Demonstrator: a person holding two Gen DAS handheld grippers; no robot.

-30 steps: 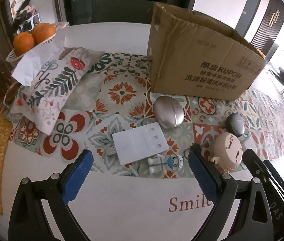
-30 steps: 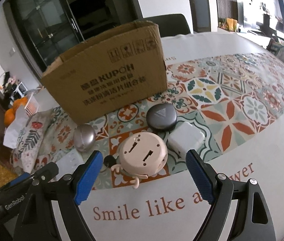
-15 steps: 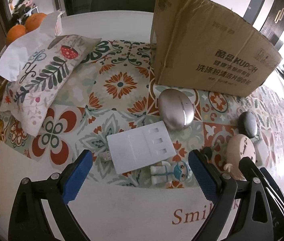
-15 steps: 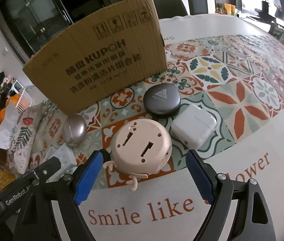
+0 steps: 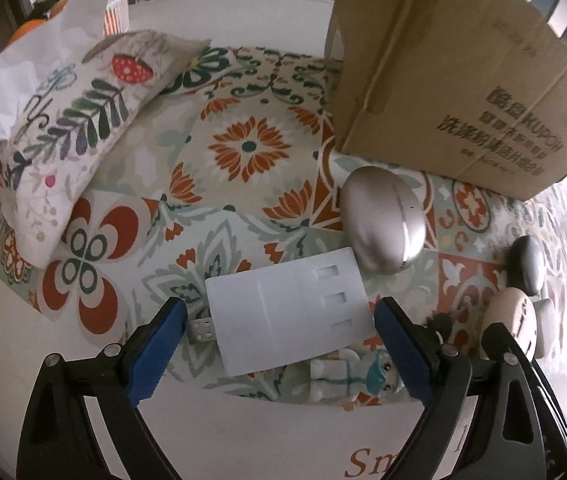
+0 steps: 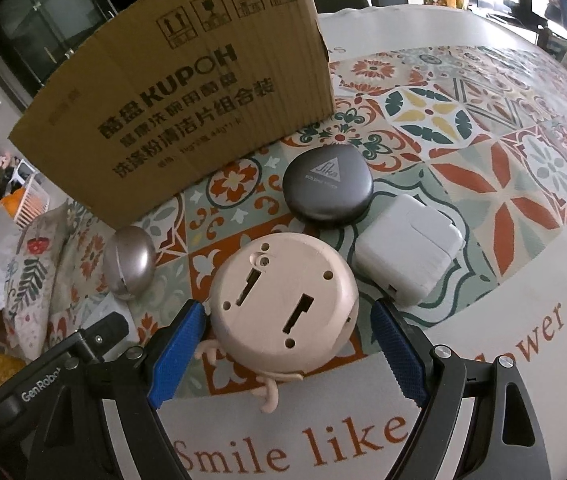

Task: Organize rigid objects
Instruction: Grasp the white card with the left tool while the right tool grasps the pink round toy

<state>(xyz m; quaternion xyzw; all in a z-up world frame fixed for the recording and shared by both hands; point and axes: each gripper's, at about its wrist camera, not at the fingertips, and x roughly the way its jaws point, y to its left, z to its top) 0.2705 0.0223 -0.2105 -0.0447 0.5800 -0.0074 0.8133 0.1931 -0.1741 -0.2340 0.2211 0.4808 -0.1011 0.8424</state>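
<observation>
On my left camera, the left gripper [image 5: 277, 344] stands wide open, holding nothing, its blue pads on either side of the flat white card [image 5: 289, 314] that lies on the patterned worktop [image 5: 243, 152]. A small metal plug sticks out of the card's left edge, close to the left pad. Just beside the card's near right corner lies a little toy figure [image 5: 353, 376] in white with a teal mask, next to the right pad. Beyond the card rests a silver egg-shaped case [image 5: 383, 224], touching or nearly touching the card's far corner. Farther back stands the cardboard box [image 5: 443, 72], and to the far left a floral cushion [image 5: 71, 128].

On my right camera, the right gripper [image 6: 287, 350] is also wide open around the round beige toy [image 6: 283, 304], which lies back-up; I cannot tell whether the left pad touches it, while the right pad is apart. Behind it sit a white charger block [image 6: 407, 256] and a dark round case [image 6: 327, 184], close together.
</observation>
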